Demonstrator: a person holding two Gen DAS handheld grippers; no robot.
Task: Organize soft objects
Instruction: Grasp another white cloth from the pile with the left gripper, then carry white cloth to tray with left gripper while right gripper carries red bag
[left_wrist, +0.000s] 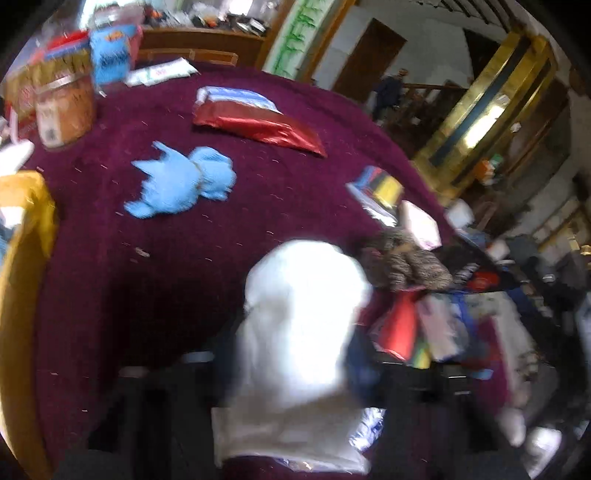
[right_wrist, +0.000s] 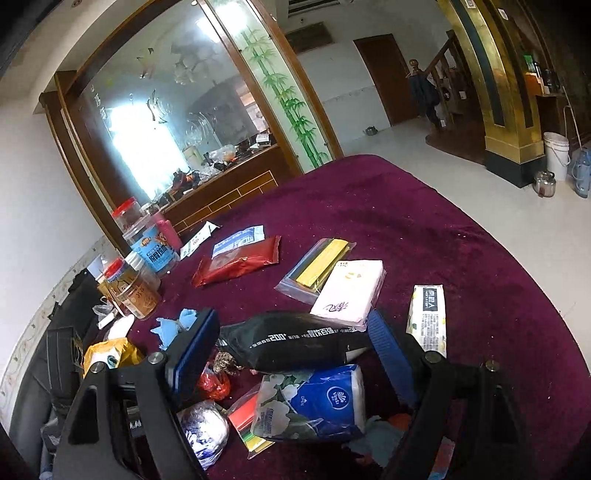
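In the right wrist view my right gripper (right_wrist: 291, 343) is shut on a black soft pack (right_wrist: 291, 341), held between its blue pads above the purple table (right_wrist: 424, 229). Below it lie a blue and white tissue pack (right_wrist: 314, 402), a pink tissue pack (right_wrist: 351, 291) and a white wipes pack (right_wrist: 426, 317). In the left wrist view, which is blurred, a white soft object (left_wrist: 299, 332) fills the space between my left gripper's fingers, which are mostly hidden behind it. Blue gloves (left_wrist: 181, 181) lie on the table ahead.
A red foil pouch (left_wrist: 255, 125) and a zip bag of coloured sheets (left_wrist: 376, 192) lie on the table. Jars (right_wrist: 140, 291) stand at the left edge by a wooden cabinet. A yellow bag (left_wrist: 22, 295) is at left. A pile of mixed packs (left_wrist: 424, 332) sits at right.
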